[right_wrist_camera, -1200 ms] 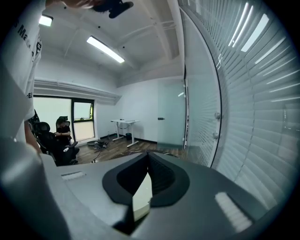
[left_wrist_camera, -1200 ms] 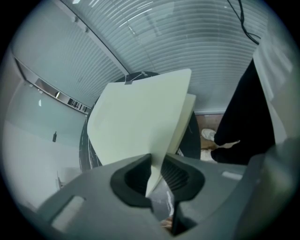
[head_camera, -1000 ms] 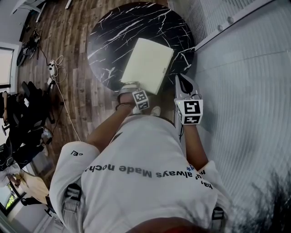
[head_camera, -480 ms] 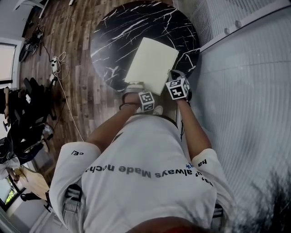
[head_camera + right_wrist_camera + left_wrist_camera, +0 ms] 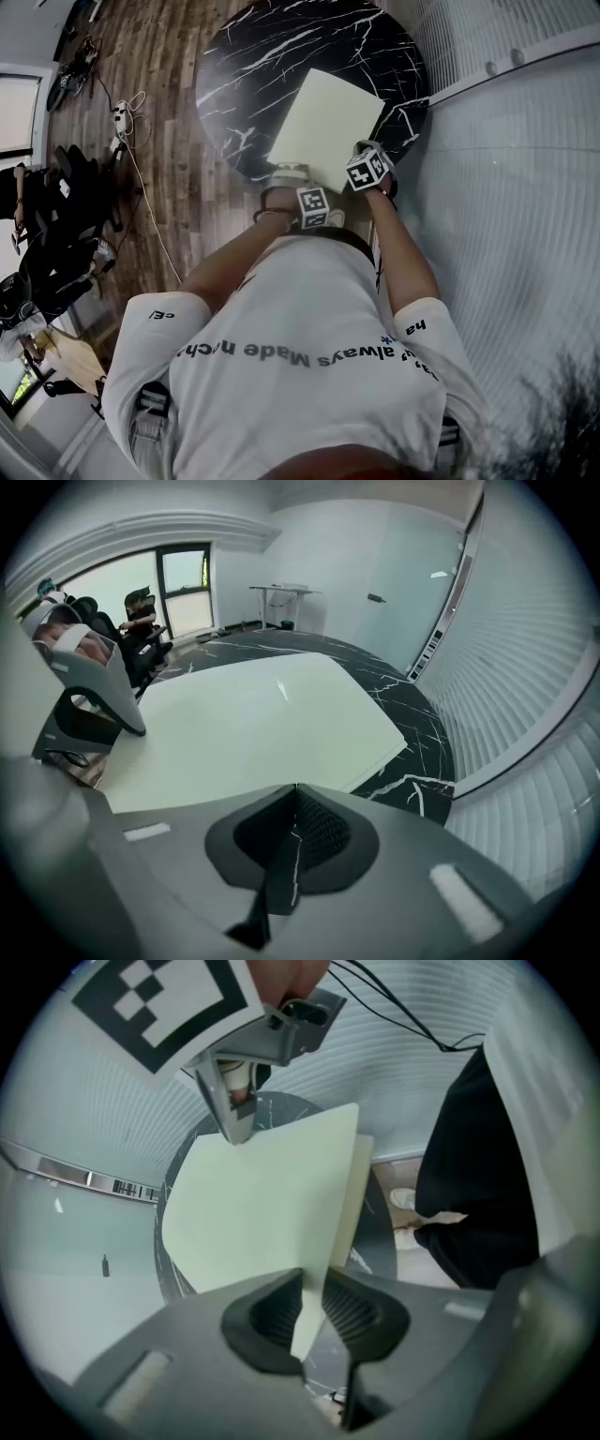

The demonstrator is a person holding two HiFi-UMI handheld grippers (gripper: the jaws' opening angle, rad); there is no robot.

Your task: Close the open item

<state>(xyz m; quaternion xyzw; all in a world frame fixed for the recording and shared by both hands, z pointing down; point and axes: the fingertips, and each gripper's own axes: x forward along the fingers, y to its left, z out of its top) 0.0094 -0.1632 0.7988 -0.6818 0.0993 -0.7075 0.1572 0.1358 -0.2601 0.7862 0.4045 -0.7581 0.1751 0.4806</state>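
Observation:
A pale yellow-green book (image 5: 323, 117) lies on the round black marble table (image 5: 253, 56), at its near right part. My left gripper (image 5: 289, 174) is at the book's near edge. In the left gripper view the thin pale cover (image 5: 262, 1213) runs between the ribbed pads, and my left gripper (image 5: 314, 1302) is shut on it; a second pale layer (image 5: 364, 1180) shows behind the cover. My right gripper (image 5: 362, 152) sits at the book's near right corner. In its own view the right gripper (image 5: 292, 832) is shut with nothing in it, just above the book's flat top (image 5: 262, 724).
The table's near edge is by the person's waist. A ribbed white wall (image 5: 525, 187) runs along the right. On the wooden floor to the left lie a power strip with cables (image 5: 122, 117) and dark chairs (image 5: 56, 234).
My right gripper has moved up and left from beside the table to the book's near right corner. The left gripper has stayed at the book's near edge.

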